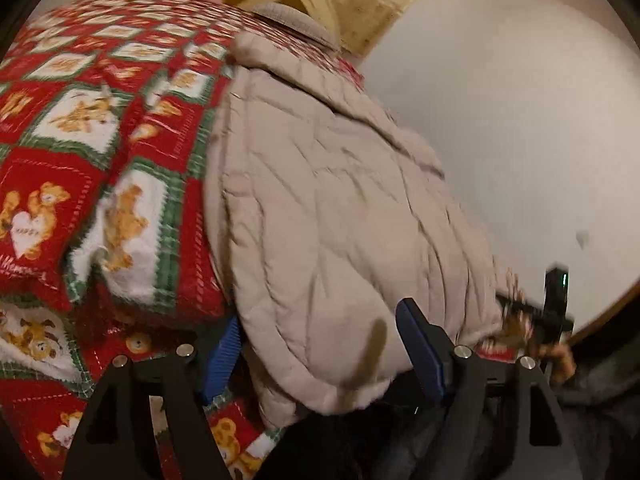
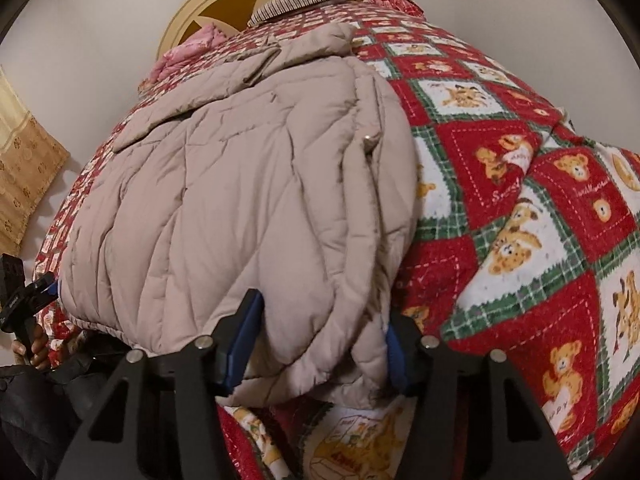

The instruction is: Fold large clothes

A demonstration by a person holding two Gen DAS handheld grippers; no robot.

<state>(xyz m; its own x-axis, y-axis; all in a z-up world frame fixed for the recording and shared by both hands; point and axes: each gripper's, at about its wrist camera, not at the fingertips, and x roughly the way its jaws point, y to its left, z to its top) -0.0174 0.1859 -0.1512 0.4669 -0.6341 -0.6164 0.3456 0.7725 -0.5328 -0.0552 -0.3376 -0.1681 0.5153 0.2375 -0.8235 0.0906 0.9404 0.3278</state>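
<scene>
1. Black hand-held gripper frames with blue pads fill the bottom of both wrist views, each set against the near hem of a beige quilted padded jacket (image 2: 240, 200).
2. That jacket lies spread on a bed covered by a red, white and green teddy-bear patchwork blanket (image 2: 520, 208), its collar end toward the cream round headboard (image 2: 192, 12) and its hem at the near edge of the bed.
3. On the left hand-held gripper (image 1: 320, 356) the jaws stand apart with a bulge of hem between them; the left pad is half hidden under the fabric, so I cannot tell whether the pads press on it.
4. For the right hand-held gripper (image 2: 316, 344) the picture is much the same: a thick roll of hem sits between its pads, and contact on the right-hand pad is hidden, so I cannot tell if it is clenched.
5. Both hand-held grippers point down at a slant onto the hem, near each other; in the right view a hand (image 2: 34, 346) grips the other tool's handle at the far left.
6. Judging by its puffy quilting, the jacket is soft, bulky and light, with a smooth shell that may slip; it will spring back when folded.
7. Taking hold at the stitched hem edge or a seam, with enough padding pinched, looks safest.
</scene>
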